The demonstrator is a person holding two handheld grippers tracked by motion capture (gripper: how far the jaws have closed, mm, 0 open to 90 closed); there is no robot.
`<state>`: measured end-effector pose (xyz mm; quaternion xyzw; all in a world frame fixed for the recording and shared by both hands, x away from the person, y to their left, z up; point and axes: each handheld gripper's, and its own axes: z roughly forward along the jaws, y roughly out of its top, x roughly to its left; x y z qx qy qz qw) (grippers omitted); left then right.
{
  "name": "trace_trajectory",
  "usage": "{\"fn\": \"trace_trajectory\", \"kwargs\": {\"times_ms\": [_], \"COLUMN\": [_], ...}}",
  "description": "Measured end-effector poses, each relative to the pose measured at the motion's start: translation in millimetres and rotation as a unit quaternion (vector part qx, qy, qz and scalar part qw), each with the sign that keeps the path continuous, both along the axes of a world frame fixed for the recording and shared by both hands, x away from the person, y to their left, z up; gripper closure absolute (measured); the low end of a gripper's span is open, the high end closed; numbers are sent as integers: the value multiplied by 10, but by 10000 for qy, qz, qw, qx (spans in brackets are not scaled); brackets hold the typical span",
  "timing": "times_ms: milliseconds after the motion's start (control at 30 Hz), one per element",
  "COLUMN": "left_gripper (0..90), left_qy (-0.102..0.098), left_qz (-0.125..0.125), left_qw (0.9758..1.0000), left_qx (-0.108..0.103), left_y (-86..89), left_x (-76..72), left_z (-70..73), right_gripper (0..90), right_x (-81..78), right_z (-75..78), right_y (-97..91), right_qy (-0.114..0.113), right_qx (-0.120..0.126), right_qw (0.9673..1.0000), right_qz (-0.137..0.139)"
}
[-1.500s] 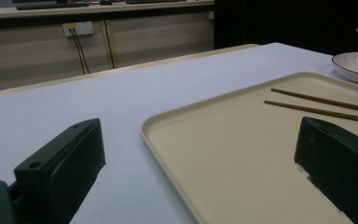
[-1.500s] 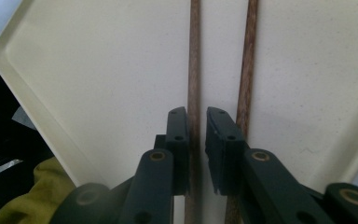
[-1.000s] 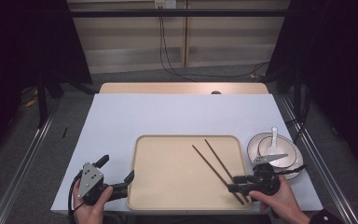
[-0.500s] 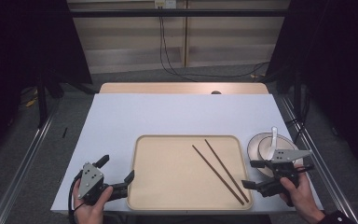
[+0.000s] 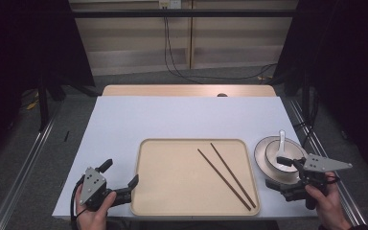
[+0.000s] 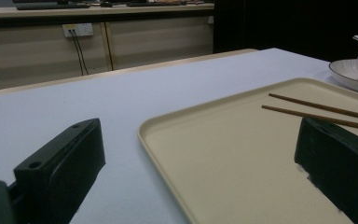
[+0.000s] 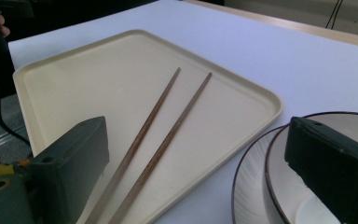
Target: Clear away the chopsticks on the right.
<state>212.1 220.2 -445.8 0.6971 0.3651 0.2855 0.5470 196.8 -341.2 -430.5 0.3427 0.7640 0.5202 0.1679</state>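
Left gripper (image 5: 121,181): rests at the bench's near left edge, just beside the tray's left rim — jaws spread wide, nothing between them (the left gripper view shows bare tray and bench in the gap).

Tray (image 5: 153,191): beige, rounded corners, lying flat on the white bench (image 5: 182,117) between the two hands.

Chopsticks (image 5: 226,175): two dark wooden sticks lying side by side on the right half of the tray, not quite parallel — a little closer together at the near end. Long axis runs on a diagonal, from the tray's middle-far part down to its near right corner; the near tips point toward the right hand's side.

Bowl (image 5: 281,155): small, with a white spoon (image 5: 281,139) in it, sitting on a plate (image 5: 263,160) just beside the tray's right rim.

Right gripper (image 5: 282,173): at the near edge of the plate, off the tray; its jaws have just been opening and stand released, holding nothing. In the right gripper view the chopsticks (image 7: 156,140) run up through the gap toward the left jaw, while the right jaw stands over the bowl's rim (image 7: 279,186).

Nearer hand: the right, by a clear margin — the sticks' near ends lie just to its left, well apart from the left gripper.

Judgement: a re-grasp would come from the right, closing across the diagonal; the bowl and plate look the likelier next target.
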Motion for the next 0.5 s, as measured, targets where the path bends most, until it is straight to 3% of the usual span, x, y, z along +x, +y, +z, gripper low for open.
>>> {"fn": "trace_trajectory", "kwargs": {"times_ms": [100, 367, 500], "left_gripper": [16, 15, 14], "left_qy": [-14, -48, -64], "left_qz": [-45, -119, -57], "left_qw": [10000, 9999, 10000], "left_qx": [-85, -76, -47], "left_y": [-24, -30, 12], "left_x": [-20, -81, -86], "left_z": [4, 18, 16], "right_gripper": [58, 58, 53], "right_x": [-45, -109, -106], "right_z": [-27, -75, -93], "right_y": [-55, -231, -211], "right_qy": [-175, -212, -256], "right_qx": [8, 132, 102], "right_qw": [9998, 9988, 9990], "right_qz": [-92, -420, -356]}}
